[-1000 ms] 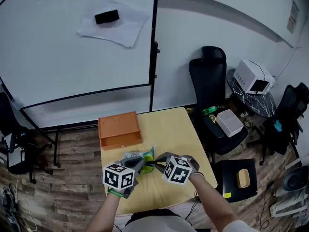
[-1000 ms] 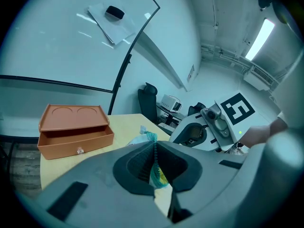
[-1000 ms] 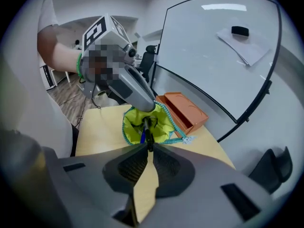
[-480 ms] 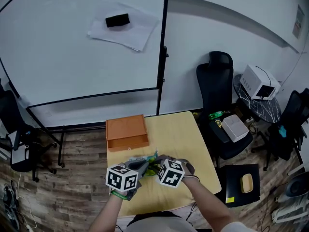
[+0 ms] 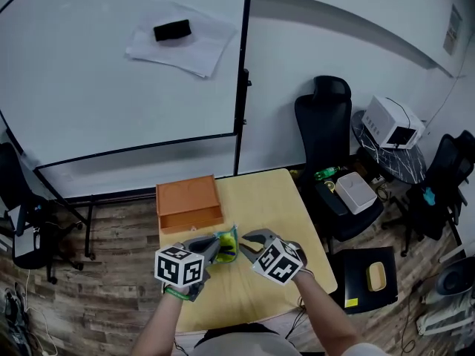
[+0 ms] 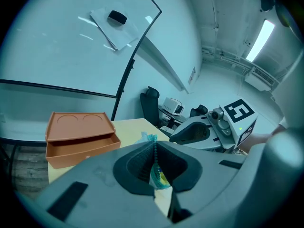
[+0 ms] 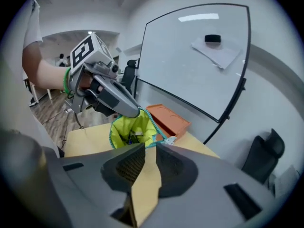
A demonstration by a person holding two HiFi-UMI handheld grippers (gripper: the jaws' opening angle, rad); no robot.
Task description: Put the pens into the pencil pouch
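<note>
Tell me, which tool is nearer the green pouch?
Left. The left tool is shut on the pouch's zipper edge and holds it up. The right tool is open and empty just in front of the pouch's mouth, apparently not touching it.

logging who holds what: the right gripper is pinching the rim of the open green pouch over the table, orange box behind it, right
Wrong gripper: the left gripper is pinching the rim of the open green pouch over the table, with the orange box behind it. The left gripper view shows its jaws shut on the zipper edge; the right gripper is empty.
</note>
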